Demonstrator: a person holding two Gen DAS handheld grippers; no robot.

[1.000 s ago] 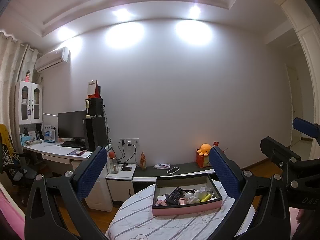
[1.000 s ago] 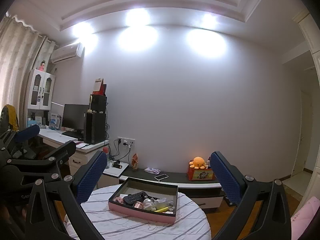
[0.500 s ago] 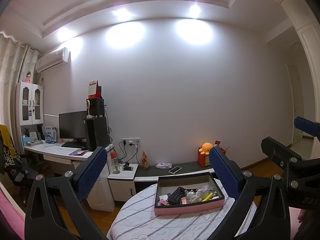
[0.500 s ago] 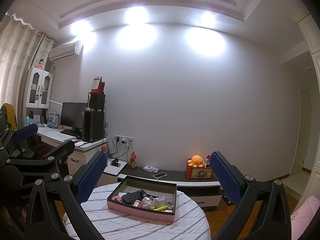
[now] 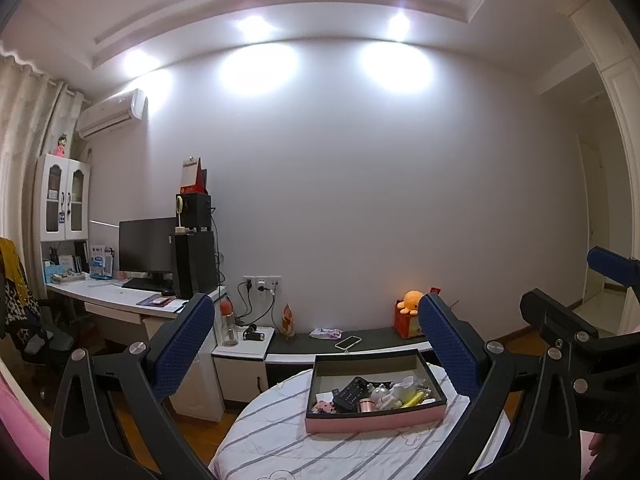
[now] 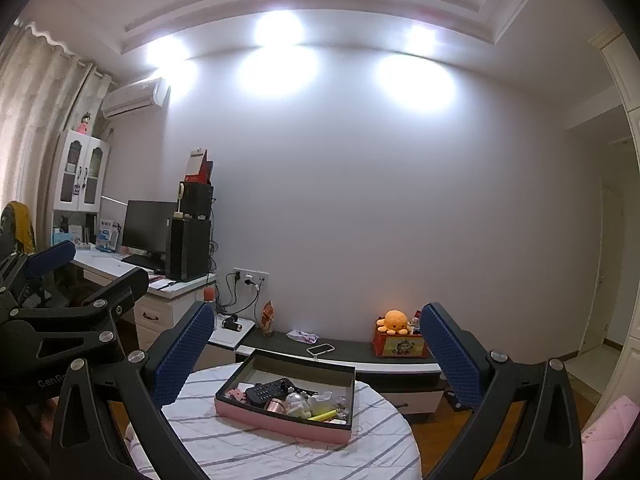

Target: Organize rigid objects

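A pink box with a dark inside [image 5: 375,424] [image 6: 280,424] sits on a round table with a striped cloth [image 5: 280,444] [image 6: 248,452]. It holds several small items: a black remote [image 5: 349,393] [image 6: 267,391], a copper cup [image 5: 365,405] [image 6: 275,406], a yellow marker [image 5: 413,400] [image 6: 322,415] and white pieces. My left gripper [image 5: 316,344] is open and empty, raised well short of the box. My right gripper [image 6: 316,344] is open and empty, also raised and short of the box. Each gripper shows at the edge of the other's view.
A low dark bench [image 5: 360,346] behind the table carries a phone [image 5: 348,343] and an orange plush octopus on a red box [image 5: 410,312]. A desk with a monitor and speakers [image 5: 160,256] stands at the left. A pink cushion [image 6: 608,436] lies at the right.
Both views have shifted slightly; the box and table sit a little further right in the left wrist view and a little further left in the right wrist view. Both grippers stay open.
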